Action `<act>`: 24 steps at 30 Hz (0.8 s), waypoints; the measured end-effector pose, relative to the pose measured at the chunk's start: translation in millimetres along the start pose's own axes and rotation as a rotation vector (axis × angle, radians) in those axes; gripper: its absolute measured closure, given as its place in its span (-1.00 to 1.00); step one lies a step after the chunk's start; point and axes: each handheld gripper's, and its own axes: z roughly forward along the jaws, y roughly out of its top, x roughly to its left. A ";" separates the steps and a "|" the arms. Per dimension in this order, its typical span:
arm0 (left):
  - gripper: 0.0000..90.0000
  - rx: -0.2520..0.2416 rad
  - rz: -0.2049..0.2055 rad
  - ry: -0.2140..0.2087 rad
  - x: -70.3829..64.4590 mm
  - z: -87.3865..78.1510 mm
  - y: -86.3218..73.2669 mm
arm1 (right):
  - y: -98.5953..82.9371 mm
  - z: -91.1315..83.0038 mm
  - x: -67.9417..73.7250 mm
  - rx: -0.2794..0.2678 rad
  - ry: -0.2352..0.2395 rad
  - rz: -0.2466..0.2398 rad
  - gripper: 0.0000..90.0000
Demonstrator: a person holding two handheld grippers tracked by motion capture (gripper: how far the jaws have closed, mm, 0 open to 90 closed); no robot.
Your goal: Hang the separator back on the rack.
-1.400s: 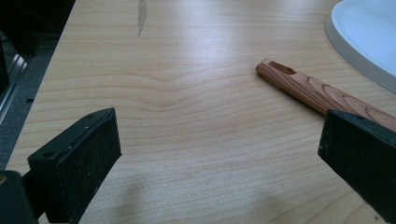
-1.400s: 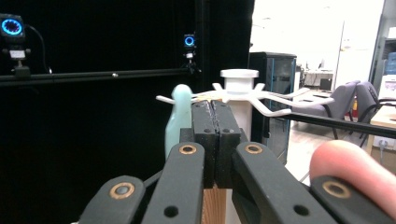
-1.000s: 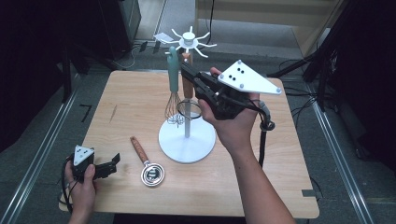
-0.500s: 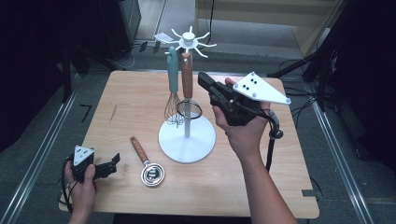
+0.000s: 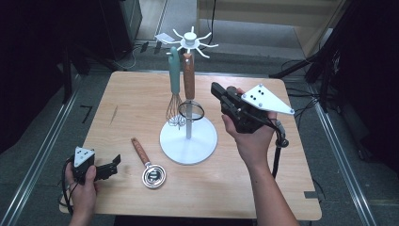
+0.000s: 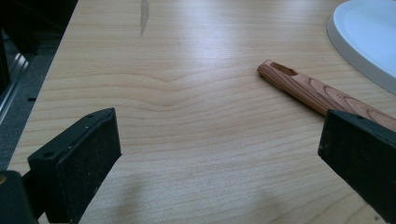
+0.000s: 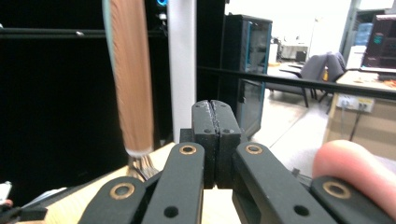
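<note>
Right gripper (image 5: pixel 217 89) beside the utensil stand (image 5: pixel 188 136)
Its fingers are pressed together, empty, near the wooden-handled whisk (image 5: pixel 188 80); the left gripper (image 5: pixel 113 162) rests on the table (image 5: pixel 141 108), fingers apart.

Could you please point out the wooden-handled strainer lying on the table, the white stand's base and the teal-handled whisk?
wooden-handled strainer (image 5: pixel 154 176): high view, on its round metal head.
white stand's base (image 5: pixel 204 141): high view, on the bare disc.
teal-handled whisk (image 5: pixel 175 75): high view, on its handle.
</note>
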 end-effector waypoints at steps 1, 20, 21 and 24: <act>-1.00 0.000 -0.001 0.000 0.0 0.0 0.0 | -2.5 -0.9 -0.9 0.005 -0.009 0.005 1.00; -0.44 -0.040 0.014 0.065 -4.7 -5.7 0.5 | -57.7 -32.9 -25.4 0.065 -0.096 0.042 1.00; -0.33 -0.048 0.017 0.059 -5.3 -6.4 0.5 | -61.0 -34.2 -26.1 0.064 -0.103 0.040 1.00; -0.08 -0.058 0.013 0.025 -6.5 -8.6 0.5 | -70.4 -40.4 -28.7 0.059 -0.124 0.056 1.00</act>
